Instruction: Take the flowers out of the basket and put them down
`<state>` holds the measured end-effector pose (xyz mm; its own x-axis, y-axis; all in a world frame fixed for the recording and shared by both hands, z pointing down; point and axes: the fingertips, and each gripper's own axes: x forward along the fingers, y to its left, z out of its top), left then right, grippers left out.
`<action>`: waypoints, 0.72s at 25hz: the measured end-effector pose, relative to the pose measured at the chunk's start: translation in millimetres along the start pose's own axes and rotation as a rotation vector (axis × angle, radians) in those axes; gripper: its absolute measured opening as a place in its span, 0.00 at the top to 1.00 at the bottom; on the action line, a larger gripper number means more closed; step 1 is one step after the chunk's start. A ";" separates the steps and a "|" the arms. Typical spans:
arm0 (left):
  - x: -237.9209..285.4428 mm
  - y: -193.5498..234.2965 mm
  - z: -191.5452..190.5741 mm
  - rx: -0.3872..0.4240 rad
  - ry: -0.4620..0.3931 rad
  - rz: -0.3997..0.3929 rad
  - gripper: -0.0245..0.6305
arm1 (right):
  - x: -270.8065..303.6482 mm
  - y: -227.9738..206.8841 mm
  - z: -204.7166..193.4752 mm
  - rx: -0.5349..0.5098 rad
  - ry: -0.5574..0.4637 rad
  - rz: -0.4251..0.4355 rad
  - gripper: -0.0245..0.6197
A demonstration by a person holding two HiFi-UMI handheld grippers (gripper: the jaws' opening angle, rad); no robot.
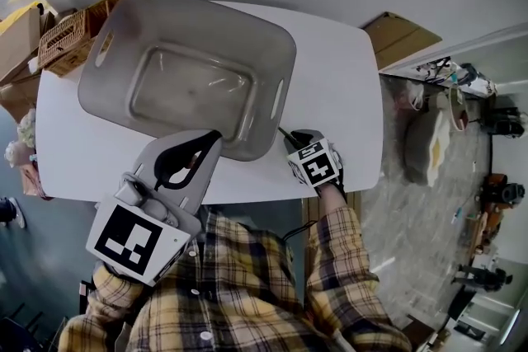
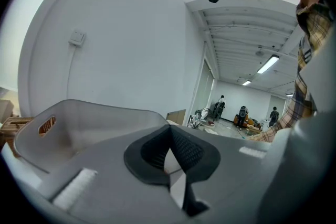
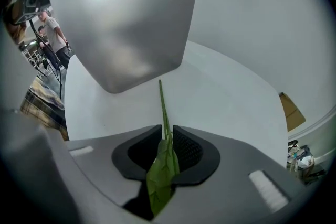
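Note:
The grey plastic basket (image 1: 190, 70) is raised and tilted over the white table (image 1: 338, 86), and its inside looks empty. My left gripper (image 1: 213, 136) is at the basket's near rim (image 2: 105, 113) with its jaws closed together, apparently on that rim. My right gripper (image 1: 293, 140) rests low at the table's front edge, right of the basket. A thin green flower stem (image 3: 163, 107) with a leaf (image 3: 163, 176) lies between its pads (image 3: 185, 147) and points toward the basket (image 3: 126, 23). The jaws stand slightly apart around the stem. No bloom shows in any view.
A wicker basket (image 1: 70, 33) and cardboard boxes (image 1: 16, 37) sit beyond the table's far left corner. A flat cardboard piece (image 1: 400, 37) lies off the right edge. Several people stand far back in the room (image 2: 241, 113).

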<state>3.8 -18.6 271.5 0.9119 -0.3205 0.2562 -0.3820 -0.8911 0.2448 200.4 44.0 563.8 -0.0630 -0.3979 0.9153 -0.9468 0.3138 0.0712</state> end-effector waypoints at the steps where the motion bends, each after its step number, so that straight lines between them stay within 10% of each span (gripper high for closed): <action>1: -0.1 0.6 -0.1 -0.002 0.000 0.004 0.94 | 1.2 0.0 -0.3 0.002 0.000 0.004 0.85; 18: 12.5 11.6 3.9 0.017 -0.049 0.015 0.94 | -64.5 -20.7 59.2 0.151 -0.288 -0.041 0.82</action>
<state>11.3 -34.2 273.9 0.9125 -0.3491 0.2133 -0.3937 -0.8912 0.2255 205.4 12.1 479.8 -0.0897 -0.6417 0.7617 -0.9851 0.1696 0.0269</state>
